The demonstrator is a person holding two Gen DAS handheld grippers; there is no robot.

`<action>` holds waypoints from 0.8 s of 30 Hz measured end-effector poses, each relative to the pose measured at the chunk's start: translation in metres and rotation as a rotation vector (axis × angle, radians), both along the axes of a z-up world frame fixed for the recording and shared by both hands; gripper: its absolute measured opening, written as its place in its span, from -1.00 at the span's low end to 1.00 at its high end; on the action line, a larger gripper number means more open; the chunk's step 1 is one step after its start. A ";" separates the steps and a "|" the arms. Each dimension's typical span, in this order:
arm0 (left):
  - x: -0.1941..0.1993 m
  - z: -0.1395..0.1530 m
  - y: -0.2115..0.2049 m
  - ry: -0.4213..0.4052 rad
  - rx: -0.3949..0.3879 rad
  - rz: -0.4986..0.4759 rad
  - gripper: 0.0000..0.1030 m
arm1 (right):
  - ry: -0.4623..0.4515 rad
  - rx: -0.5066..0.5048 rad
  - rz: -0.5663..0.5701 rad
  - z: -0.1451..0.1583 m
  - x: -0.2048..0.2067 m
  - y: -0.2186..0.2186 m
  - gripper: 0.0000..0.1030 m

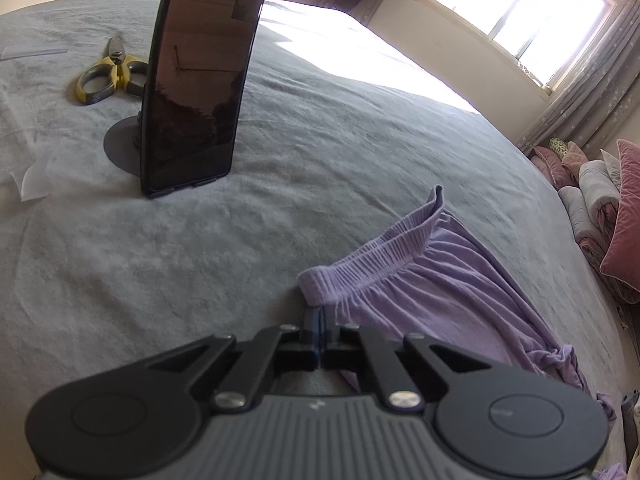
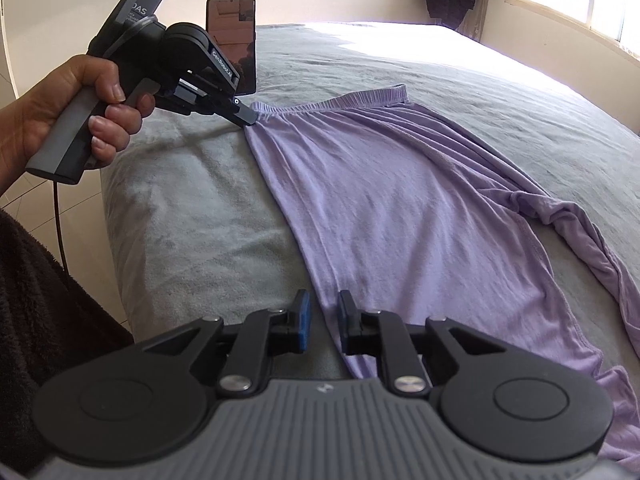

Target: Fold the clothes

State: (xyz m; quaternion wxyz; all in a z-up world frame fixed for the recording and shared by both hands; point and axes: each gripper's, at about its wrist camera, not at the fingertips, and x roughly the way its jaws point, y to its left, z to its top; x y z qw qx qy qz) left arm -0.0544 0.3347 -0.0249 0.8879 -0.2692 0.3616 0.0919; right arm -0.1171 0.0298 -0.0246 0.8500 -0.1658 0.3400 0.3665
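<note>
Both my grippers sit at the near edge of the lilac trousers (image 2: 400, 208) on the grey bed cover (image 2: 192, 216)

My left gripper (image 1: 319, 314) is pressed together, pinching the elastic waistband's (image 1: 380, 248) corner; my right gripper (image 2: 323, 322) stands spread, pads either side of the trouser edge, not gripping. A phone on a stand (image 1: 200, 80) and yellow scissors (image 1: 106, 76) lie beyond
</note>
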 end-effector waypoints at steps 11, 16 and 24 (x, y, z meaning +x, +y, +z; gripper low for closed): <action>-0.004 0.002 -0.001 0.053 0.080 -0.020 -0.99 | 0.094 0.074 0.011 0.006 0.001 -0.002 -0.99; -0.011 0.019 0.000 -0.024 0.081 -0.019 -0.62 | 0.138 0.136 -0.014 0.013 0.012 -0.008 -0.75; 0.026 0.043 -0.011 -0.060 0.115 -0.093 -0.23 | 0.094 0.173 -0.119 0.039 0.059 -0.039 -0.20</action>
